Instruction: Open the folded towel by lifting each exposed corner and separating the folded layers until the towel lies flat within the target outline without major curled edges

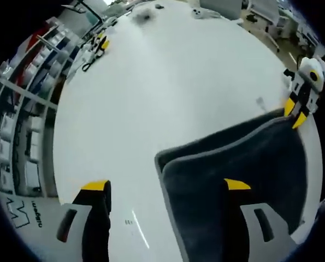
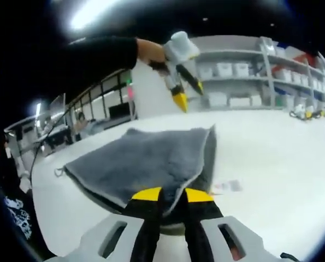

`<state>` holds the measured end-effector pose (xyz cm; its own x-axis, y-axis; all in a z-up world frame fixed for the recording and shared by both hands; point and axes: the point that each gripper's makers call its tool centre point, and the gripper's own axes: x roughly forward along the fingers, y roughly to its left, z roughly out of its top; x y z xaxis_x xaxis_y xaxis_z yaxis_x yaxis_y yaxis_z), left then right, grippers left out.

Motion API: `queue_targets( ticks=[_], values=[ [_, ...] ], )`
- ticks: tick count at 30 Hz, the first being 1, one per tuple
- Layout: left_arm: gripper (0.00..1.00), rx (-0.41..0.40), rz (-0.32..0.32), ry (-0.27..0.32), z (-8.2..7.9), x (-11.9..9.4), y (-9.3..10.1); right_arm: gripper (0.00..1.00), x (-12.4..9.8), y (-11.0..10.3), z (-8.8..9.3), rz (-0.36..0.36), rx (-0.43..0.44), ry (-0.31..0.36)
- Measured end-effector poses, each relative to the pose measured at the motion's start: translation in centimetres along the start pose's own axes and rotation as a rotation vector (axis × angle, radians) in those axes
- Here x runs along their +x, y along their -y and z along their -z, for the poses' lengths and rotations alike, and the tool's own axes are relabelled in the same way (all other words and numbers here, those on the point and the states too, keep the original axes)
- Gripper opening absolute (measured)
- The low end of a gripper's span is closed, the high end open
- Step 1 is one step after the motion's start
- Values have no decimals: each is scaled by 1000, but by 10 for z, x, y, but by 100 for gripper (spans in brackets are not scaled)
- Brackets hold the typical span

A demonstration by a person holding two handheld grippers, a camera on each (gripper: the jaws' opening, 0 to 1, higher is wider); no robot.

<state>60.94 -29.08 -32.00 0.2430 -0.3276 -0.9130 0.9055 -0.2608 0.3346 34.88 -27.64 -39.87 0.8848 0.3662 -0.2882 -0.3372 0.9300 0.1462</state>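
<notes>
Towel [image 1: 244, 164] [image 2: 143, 158]: dark grey, plush, pale stitched hem. Folded in layers, edges stacked, small loop at one corner. Lies on white table [image 1: 167, 98], one corner raised off the surface.

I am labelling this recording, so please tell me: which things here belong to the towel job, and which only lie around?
For the job:
grey towel, folded, on the white table
right gripper, shut on the towel's edge
left gripper, open, above the towel

Lying about:
wall shelves with bins
yellow-and-black tools at the table's far edge
</notes>
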Motion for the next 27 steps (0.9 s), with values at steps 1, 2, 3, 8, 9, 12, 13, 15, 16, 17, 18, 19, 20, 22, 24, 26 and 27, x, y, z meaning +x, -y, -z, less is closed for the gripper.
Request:
queue_targets(
  ticks=[1,2,3,8,9,12,13,15,16,17,18,19,20,22,24,26,27],
  values=[
    [77,4,4,-7,2,2,-1,10,2,2,0,3,12,-2],
    [76,4,14,-9,3,5,2,10,3,4,0,8,38,0],
    [74,-9,31,-16,5,8,5,9,3,5,0,9,36,0],
    [69,-11,45,-18,7,19,8,8,5,6,2,16,20,1],
    [67,-15,51,-14,7,24,9,8,5,5,2,14,14,1],
    [62,-8,56,-16,8,35,16,3,6,6,-2,15,-4,10],
    [62,-16,64,-13,7,36,18,3,7,7,-2,15,-8,9],
    [62,-69,112,3,3,37,29,1,10,9,-2,13,-5,10],
    [62,-75,116,2,3,36,30,1,9,9,-2,9,-5,11],
    [62,-74,113,1,2,37,29,0,8,8,-2,4,-3,8],
    [62,-76,113,0,2,38,31,0,8,8,-2,2,-4,8],
    [62,-82,115,2,1,39,31,0,8,9,-1,1,-4,9],
    [62,-92,119,2,-1,41,31,0,7,9,-2,2,-3,12],
    [66,-108,107,-1,0,46,27,0,7,9,-2,4,-8,17],
    [62,-103,99,-5,2,51,31,0,8,9,-1,3,-13,16],
    [57,-84,102,-6,2,52,34,0,8,9,-1,1,-14,14],
    [54,-80,102,-8,2,53,34,0,8,9,0,3,-18,14]
  ],
)
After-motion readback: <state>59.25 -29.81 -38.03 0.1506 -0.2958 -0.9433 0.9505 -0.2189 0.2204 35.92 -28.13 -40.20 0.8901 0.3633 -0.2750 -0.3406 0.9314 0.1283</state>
